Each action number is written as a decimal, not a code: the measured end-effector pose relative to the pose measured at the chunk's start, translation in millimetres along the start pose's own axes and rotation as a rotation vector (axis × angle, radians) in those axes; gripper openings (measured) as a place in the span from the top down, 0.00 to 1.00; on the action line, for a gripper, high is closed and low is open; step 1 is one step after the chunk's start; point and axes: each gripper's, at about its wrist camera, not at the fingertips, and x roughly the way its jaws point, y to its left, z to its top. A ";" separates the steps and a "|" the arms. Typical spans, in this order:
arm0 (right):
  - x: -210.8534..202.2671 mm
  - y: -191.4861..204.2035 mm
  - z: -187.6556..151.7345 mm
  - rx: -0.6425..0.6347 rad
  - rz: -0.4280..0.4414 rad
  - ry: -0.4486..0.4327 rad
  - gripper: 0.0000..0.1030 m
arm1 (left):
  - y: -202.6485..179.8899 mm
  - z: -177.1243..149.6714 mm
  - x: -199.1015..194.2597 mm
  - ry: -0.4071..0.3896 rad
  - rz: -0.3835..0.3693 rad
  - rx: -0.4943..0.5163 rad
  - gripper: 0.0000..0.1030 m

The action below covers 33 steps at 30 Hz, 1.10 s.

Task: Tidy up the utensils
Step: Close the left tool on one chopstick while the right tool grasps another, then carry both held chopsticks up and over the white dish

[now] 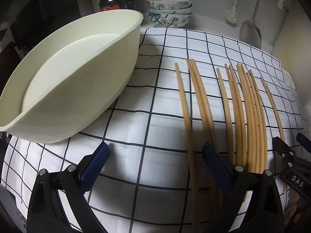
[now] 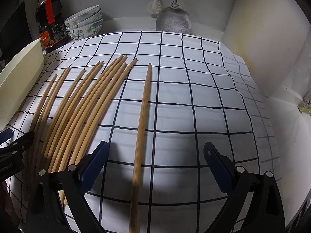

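Right wrist view: chopsticks [image 2: 81,104] lie lengthwise, tips pointing away.

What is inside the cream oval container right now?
The cream oval container looks empty: only its pale floor shows, no chopsticks. The near wall hides a strip of that floor.

Eleven long, thin bamboo chopsticks [image 2: 93,104] lie on the desk. Far left stand three stacked floral porcelain bowls [image 2: 85,23] and one dark plastic sauce bottle [image 2: 51,25]. One cream oval plastic tub [image 1: 73,77]. One steel spatula [image 2: 173,20] and one white brush [image 2: 155,4] hang far.
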 end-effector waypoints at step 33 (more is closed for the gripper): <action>-35.6 -12.6 16.6 0.121 0.187 -0.001 0.94 | -43.6 31.0 -32.8 -0.012 -0.210 0.106 0.93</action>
